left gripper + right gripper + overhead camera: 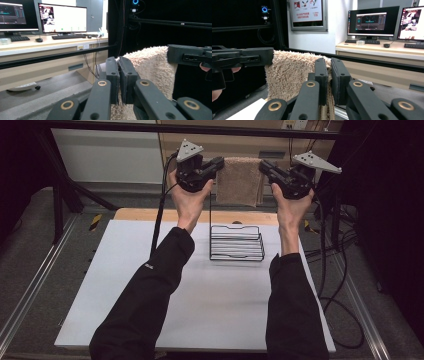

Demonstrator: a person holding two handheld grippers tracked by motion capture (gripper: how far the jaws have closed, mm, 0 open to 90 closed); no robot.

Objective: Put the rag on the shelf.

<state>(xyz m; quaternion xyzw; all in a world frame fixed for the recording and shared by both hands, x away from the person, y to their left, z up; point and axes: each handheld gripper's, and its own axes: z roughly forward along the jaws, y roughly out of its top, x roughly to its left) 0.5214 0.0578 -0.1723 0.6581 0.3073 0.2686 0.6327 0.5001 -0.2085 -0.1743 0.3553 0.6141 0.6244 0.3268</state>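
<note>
- Both sleeves come in from 6 o'clock of the high view, over the white counter [150, 270], and the hands are raised far at 12 o'clock.
- Left gripper [219, 166] has its fingers clenched on the left top corner of the towel [240, 180]; the pile is pinched between the pads.
- Right gripper [264, 167] holds the right top corner in the same way, fingers closed on the cloth.
- Between the two grippers the towel hangs in the air, stretched, above and a little behind the wire rack [236, 242].
- I judge the towel light, soft and limp, not slippery and not fragile; it will sag if one corner is freed.
- Best hold is at the top corners, deep in the pads.
</note>
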